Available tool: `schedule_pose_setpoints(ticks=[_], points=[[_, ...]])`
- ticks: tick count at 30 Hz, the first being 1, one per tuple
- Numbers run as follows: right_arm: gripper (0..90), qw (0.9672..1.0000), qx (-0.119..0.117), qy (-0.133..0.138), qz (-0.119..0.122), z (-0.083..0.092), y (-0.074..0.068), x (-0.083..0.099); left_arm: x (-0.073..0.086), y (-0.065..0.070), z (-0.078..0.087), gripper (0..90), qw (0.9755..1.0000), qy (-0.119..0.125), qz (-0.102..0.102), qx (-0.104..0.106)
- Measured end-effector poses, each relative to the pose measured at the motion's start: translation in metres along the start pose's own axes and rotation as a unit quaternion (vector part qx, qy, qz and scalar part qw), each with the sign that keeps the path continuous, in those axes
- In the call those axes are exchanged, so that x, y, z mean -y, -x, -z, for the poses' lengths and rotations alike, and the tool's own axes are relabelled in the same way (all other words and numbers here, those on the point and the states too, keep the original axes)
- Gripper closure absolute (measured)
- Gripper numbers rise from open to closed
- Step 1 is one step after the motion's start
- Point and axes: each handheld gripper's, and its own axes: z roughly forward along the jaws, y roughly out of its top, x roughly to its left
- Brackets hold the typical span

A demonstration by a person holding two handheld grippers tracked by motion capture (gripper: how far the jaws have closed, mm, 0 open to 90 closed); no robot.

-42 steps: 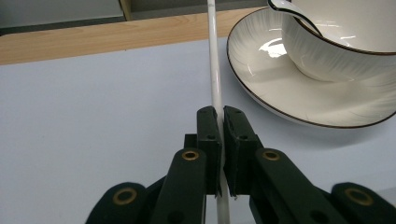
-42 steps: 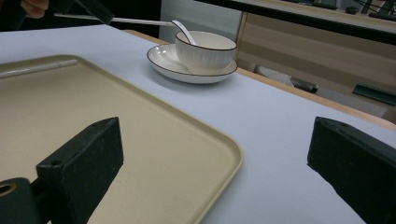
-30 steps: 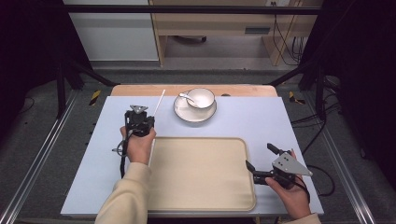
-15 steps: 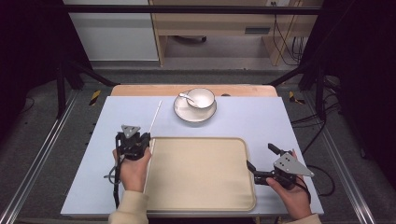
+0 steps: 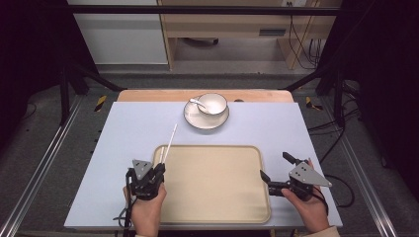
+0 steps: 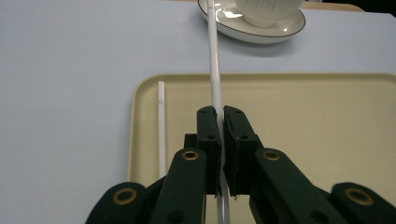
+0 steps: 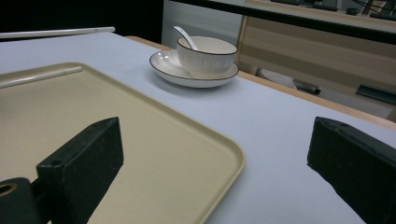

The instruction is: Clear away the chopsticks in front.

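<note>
My left gripper [image 5: 158,171] [image 6: 222,116] is shut on a thin white stick [image 5: 171,137] [image 6: 214,60], at the near left corner of the beige tray [image 5: 212,185] [image 6: 303,130]. The stick runs forward over the tray's edge toward the saucer [image 6: 275,30]. A second white stick [image 6: 161,126] [image 7: 39,76] lies inside the tray along its left rim. My right gripper [image 5: 274,166] [image 7: 212,130] stands open just beyond the tray's right rim with nothing between its jaws.
At the back of the blue-grey table top [image 5: 128,123], a white bowl [image 5: 212,103] [image 7: 208,56] with a spoon [image 5: 196,102] sits on a saucer [image 5: 200,121]. A cable trails from each gripper. Dark frame posts and a wooden shelf stand beyond the table.
My left hand has drawn back toward the near edge, carrying the held stick from beside the saucer to the tray's near left corner. The right hand has kept still.
</note>
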Motion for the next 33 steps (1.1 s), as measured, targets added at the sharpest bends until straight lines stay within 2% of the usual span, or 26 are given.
schedule_pose_setpoints(ticks=[8, 12, 18, 24, 33], points=[[3.7, 1.0000, -0.002, -0.001, 0.001, 0.000, -0.001, 0.000, 0.017, -0.001, 0.012, 85.1, 0.9998, -0.008, 0.013, -0.009], [3.7, 1.0000, -0.003, -0.004, -0.001, -0.001, -0.001, 0.000, 0.033, 0.001, 0.018, 85.1, 0.9994, -0.025, 0.012, -0.021], [3.8, 1.0000, -0.005, -0.005, -0.002, -0.001, -0.002, 0.001, 0.041, 0.002, 0.014, 85.1, 0.9984, -0.042, 0.013, -0.036], [4.1, 0.9999, -0.006, -0.006, -0.006, -0.002, -0.001, 0.002, 0.046, -0.003, 0.008, 85.1, 0.9976, -0.047, 0.027, -0.043], [4.1, 0.9999, -0.008, -0.007, -0.005, -0.003, -0.002, 0.002, 0.051, -0.003, 0.003, 85.1, 0.9972, -0.053, 0.029, -0.043]])
